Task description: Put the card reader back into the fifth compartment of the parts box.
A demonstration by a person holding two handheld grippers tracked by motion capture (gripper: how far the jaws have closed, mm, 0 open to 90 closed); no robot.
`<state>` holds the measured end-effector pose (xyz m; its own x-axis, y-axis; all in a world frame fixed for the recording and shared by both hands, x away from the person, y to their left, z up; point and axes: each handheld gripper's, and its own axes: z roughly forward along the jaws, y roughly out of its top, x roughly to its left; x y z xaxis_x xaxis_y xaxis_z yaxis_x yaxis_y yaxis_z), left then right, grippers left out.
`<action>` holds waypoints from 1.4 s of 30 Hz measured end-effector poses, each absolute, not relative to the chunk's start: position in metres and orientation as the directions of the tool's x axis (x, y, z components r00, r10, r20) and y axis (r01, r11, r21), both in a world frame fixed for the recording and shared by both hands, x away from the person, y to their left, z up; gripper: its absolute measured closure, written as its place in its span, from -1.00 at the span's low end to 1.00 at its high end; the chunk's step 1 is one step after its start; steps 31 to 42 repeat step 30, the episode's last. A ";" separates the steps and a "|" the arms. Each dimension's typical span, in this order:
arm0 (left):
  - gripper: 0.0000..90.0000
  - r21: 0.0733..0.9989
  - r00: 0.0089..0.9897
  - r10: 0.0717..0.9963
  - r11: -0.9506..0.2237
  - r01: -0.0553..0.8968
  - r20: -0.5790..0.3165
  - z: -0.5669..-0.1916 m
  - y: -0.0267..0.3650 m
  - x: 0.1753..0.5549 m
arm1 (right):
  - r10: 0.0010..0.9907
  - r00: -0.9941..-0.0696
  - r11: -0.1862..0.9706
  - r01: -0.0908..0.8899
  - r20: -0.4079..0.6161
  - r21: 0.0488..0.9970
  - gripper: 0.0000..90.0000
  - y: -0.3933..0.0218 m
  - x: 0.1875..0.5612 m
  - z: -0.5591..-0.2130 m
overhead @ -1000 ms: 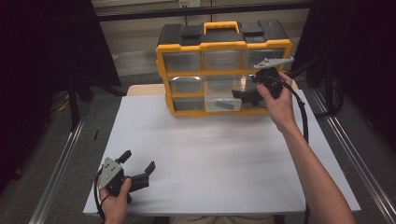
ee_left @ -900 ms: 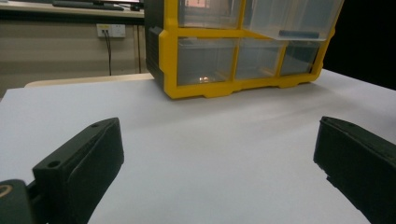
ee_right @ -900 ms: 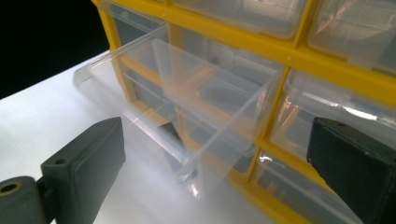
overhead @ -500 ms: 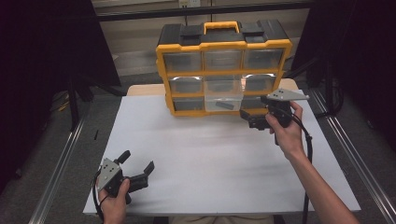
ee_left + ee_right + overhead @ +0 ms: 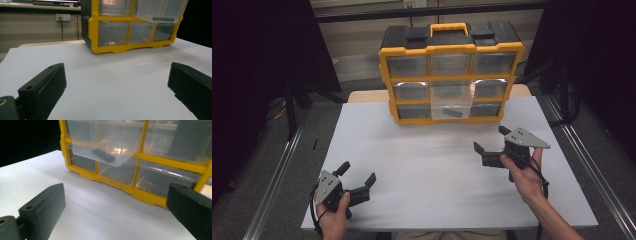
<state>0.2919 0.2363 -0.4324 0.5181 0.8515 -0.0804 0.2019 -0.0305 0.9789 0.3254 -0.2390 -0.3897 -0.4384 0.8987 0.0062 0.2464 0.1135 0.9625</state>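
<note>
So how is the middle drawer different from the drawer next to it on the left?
The middle drawer is pulled out toward the table; the left drawer is pushed in flush. The middle drawer holds a small dark piece; what the left drawer holds cannot be told. Both are clear plastic, in the same yellow organizer.

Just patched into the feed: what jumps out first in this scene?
The yellow drawer cabinet at the table's far edge, with its middle clear drawer pulled out and a small dark piece lying inside. On the white table, the right claw hovers open near the cabinet; the left claw sits open at the near corner.
</note>
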 end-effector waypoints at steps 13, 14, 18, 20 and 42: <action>-0.96 0.980 0.496 0.864 -0.015 0.200 -0.088 -0.433 0.235 0.291 | 0.950 -0.312 0.046 0.231 0.030 0.972 -1.00 -0.271 0.289 -0.419; -0.96 0.979 0.493 0.865 -0.013 0.202 -0.090 -0.432 0.235 0.291 | 0.954 -0.297 0.038 0.233 0.034 0.972 -1.00 -0.274 0.286 -0.420; -0.96 0.979 0.488 0.868 -0.017 0.202 -0.086 -0.432 0.236 0.291 | 0.964 -0.263 0.033 0.243 0.034 0.969 -1.00 -0.282 0.272 -0.427; -0.96 0.980 0.489 0.868 -0.011 0.201 -0.091 -0.432 0.235 0.291 | 0.968 -0.247 0.019 0.242 0.043 0.970 -1.00 -0.287 0.267 -0.430; -0.97 0.979 0.502 0.861 -0.019 0.205 -0.089 -0.431 0.235 0.291 | 0.968 -0.249 0.026 0.238 0.034 0.971 -0.99 -0.294 0.260 -0.438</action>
